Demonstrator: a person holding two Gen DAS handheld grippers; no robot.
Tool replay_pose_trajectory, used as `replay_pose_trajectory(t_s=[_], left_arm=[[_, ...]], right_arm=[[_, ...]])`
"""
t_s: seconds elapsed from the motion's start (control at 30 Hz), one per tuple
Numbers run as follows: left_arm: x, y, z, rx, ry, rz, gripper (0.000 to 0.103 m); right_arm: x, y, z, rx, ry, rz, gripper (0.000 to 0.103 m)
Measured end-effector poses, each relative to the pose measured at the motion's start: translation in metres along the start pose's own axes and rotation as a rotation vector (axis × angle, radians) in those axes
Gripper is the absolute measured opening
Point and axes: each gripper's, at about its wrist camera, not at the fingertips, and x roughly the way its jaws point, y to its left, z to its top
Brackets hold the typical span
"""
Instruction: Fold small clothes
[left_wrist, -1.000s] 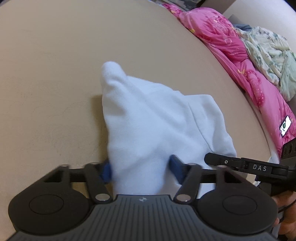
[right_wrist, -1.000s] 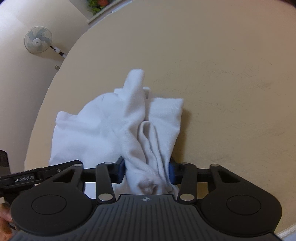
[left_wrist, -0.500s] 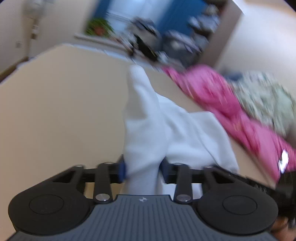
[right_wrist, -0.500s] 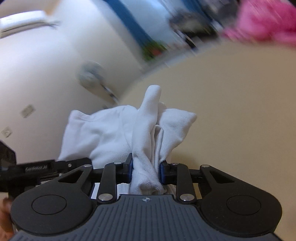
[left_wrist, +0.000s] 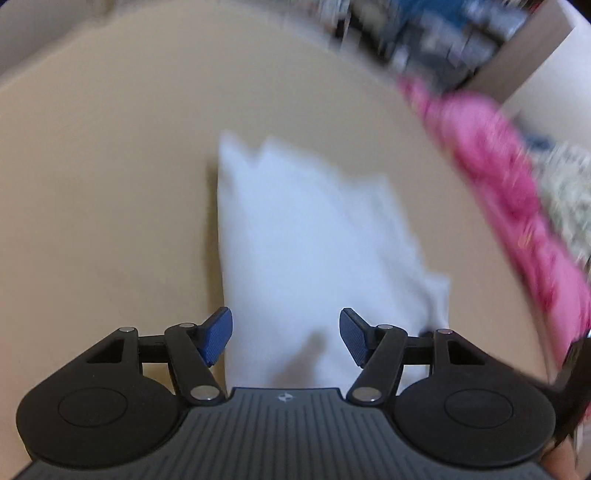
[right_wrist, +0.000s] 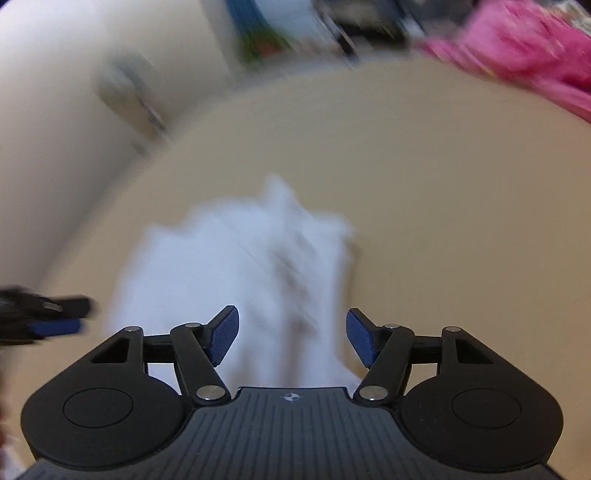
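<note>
On the tan worktop (left_wrist: 110, 184) the white garment (left_wrist: 306, 236) lies loose between both tongs, left (left_wrist: 286, 338) and right (right_wrist: 292, 338), each spread wide. Released unevenly, its fold could spring open.

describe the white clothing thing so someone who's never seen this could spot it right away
Start from the wide tan table that fills most of both wrist views. Near its middle lies the white garment, a blurred, rumpled heap just ahead of the open left gripper and right gripper. It is the only white thing on the tan surface, unlike the pink bedding past the table's edge.
</note>
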Motion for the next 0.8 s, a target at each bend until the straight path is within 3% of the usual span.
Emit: replay_pose_trajectory(t_s=[0.03, 0.1, 0.13, 0.17, 0.2, 0.27, 0.3, 0.37, 0.43, 0.5, 0.57, 0.63, 0.7, 0.73, 0.8], left_arm=[[0.011, 0.001, -0.004, -0.010, 0.037, 0.032, 0.070], [0.025, 0.008, -0.009, -0.043, 0.081, 0.029, 0.069], [0.027, 0.008, -0.011, -0.047, 0.083, 0.030, 0.068], [0.027, 0.005, -0.012, -0.025, 0.072, 0.044, 0.058], [0.025, 0.001, -0.012, 0.000, 0.063, 0.051, 0.044], [0.014, 0.002, -0.011, 0.003, 0.040, 0.047, 0.024], [0.004, 0.005, -0.011, -0.015, 0.026, 0.026, 0.022], [-0.011, 0.008, -0.017, -0.019, -0.001, -0.004, 0.022], [-0.009, 0.008, -0.021, -0.004, 0.027, -0.003, 0.024], [0.004, 0.005, -0.026, 0.037, 0.094, 0.072, 0.041], [-0.002, -0.001, -0.028, 0.072, 0.058, 0.106, 0.041], [-0.025, -0.015, -0.031, 0.152, -0.058, 0.110, 0.042], [-0.034, -0.024, -0.035, 0.211, -0.117, 0.111, 0.042], [-0.032, -0.023, -0.036, 0.211, -0.108, 0.111, 0.042], [-0.016, -0.018, -0.040, 0.195, -0.036, 0.142, 0.041]], right_arm=[[0.007, -0.010, -0.003, 0.046, 0.047, -0.019, 0.062], [0.011, -0.020, -0.005, 0.153, 0.073, 0.029, 0.049], [0.009, -0.022, -0.005, 0.167, 0.069, 0.047, 0.033], [0.006, -0.021, -0.004, 0.149, 0.049, 0.052, 0.016], [0.003, -0.020, -0.003, 0.139, 0.035, 0.071, 0.007], [-0.006, -0.022, 0.003, 0.172, -0.005, 0.101, 0.006], [-0.012, -0.023, 0.001, 0.202, -0.016, 0.117, 0.006], [-0.026, -0.025, 0.000, 0.259, -0.032, 0.157, 0.006], [-0.028, -0.029, -0.007, 0.250, -0.014, 0.127, 0.006], [-0.008, -0.038, -0.019, 0.266, 0.090, 0.055, 0.006], [0.002, -0.046, -0.024, 0.306, 0.141, 0.020, 0.018], [-0.013, -0.040, -0.015, 0.263, 0.048, 0.002, 0.018], [-0.035, -0.025, -0.010, 0.140, -0.090, -0.024, 0.021], [-0.041, -0.019, -0.009, 0.099, -0.119, 0.004, 0.022], [-0.031, -0.017, -0.011, 0.104, -0.054, 0.124, 0.027]])
